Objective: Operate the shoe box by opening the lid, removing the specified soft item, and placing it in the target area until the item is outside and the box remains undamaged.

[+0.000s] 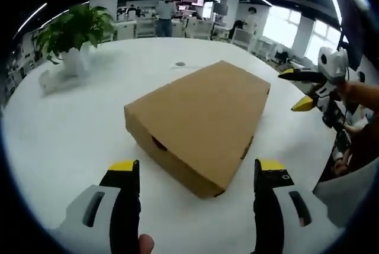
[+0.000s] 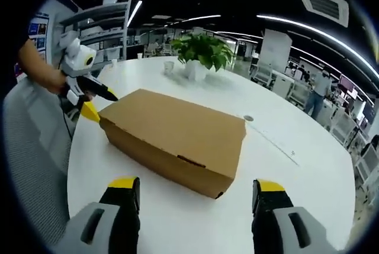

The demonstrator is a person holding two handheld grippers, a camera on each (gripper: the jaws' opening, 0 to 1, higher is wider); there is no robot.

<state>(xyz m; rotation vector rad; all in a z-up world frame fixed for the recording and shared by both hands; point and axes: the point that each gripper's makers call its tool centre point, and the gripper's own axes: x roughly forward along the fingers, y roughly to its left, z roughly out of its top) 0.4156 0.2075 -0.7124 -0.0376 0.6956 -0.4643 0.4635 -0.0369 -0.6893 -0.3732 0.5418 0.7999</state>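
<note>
Here the left gripper [image 1: 197, 174] stands with its jaws wide apart, holding nothing, and the shoe box [image 1: 201, 121] lies just beyond them toward 12 o'clock on the white table [image 1: 71, 135]. The right gripper [image 2: 197, 190] is likewise spread wide and empty, the box ahead at 12 o'clock. The box is plain brown cardboard, lid closed, with a potted plant [image 2: 202, 52] farther off.

Plain brown shoe box [image 1: 201, 121], white table [image 1: 71, 129], green plant [image 2: 202, 50], yellow-tipped black grippers
</note>
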